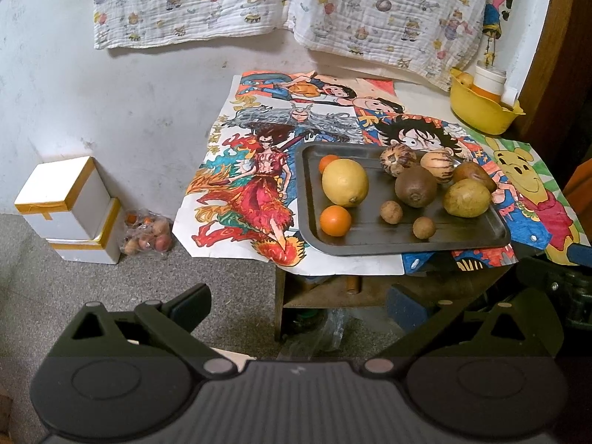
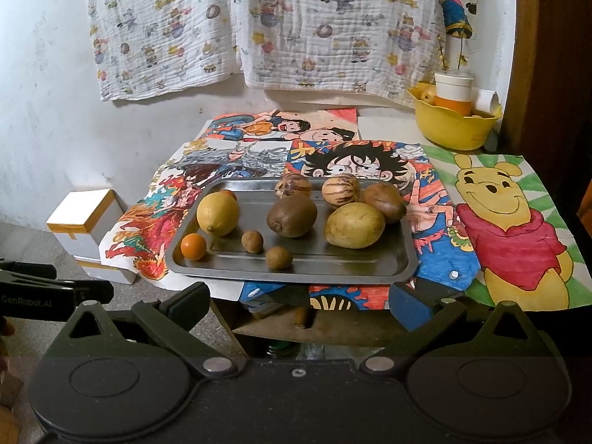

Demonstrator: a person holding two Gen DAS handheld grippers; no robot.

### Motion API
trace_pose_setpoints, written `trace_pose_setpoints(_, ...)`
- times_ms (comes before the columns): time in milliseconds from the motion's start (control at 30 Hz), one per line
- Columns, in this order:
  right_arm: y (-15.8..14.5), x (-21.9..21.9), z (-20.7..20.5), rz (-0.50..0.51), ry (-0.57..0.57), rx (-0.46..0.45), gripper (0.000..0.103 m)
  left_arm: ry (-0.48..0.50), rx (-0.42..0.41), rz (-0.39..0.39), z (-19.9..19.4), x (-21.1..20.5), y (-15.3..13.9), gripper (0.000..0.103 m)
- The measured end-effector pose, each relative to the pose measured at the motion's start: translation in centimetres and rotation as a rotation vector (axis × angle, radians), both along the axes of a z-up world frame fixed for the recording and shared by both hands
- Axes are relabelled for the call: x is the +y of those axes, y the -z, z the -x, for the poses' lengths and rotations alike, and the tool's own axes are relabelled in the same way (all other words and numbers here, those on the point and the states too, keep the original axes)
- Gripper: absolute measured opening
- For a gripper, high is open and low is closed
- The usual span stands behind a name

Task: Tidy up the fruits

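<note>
Right gripper (image 2: 299, 303): fingers spread wide, empty. Left gripper (image 1: 298, 301): likewise wide, empty; its body, seen beside the right, reads "GenRobot.AI". Ahead: tray (image 2: 401, 259) holding lemon (image 2: 217, 213), kiwi (image 2: 292, 215), small orange (image 2: 193, 246). Left view only: bagged fruit (image 1: 148, 235) on floor.

We count 1 tray (image 2: 403, 255) w/ 10 fruits: 1 lemon (image 2: 217, 213), 2 small oranges (image 1: 335, 220) (image 1: 328, 162), 1 kiwi (image 2: 292, 215), 2 small brown round fruits (image 2: 252, 241) (image 2: 279, 258), 2 striped fruits (image 2: 340, 191) (image 2: 293, 187), 1 yellow-green fruit (image 2: 354, 225), 1 brown one (image 2: 383, 201). Also 1 yellow bowl (image 2: 453, 127), 2 white boxes (image 1: 63, 196) (image 1: 88, 249).
</note>
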State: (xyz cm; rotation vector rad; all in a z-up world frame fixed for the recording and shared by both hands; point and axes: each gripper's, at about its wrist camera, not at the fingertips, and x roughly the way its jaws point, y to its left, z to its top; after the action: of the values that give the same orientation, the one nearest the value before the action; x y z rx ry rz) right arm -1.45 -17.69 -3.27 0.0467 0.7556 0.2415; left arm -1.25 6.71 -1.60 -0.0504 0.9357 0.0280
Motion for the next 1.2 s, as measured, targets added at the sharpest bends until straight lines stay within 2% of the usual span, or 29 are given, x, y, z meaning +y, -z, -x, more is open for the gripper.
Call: trace_pose_setpoints(1200,0.10,-0.50,-0.43,-0.003,0.010,0.005,0.102,0.008,0.009,0.000,-0.43,0.02,0.37,0.102)
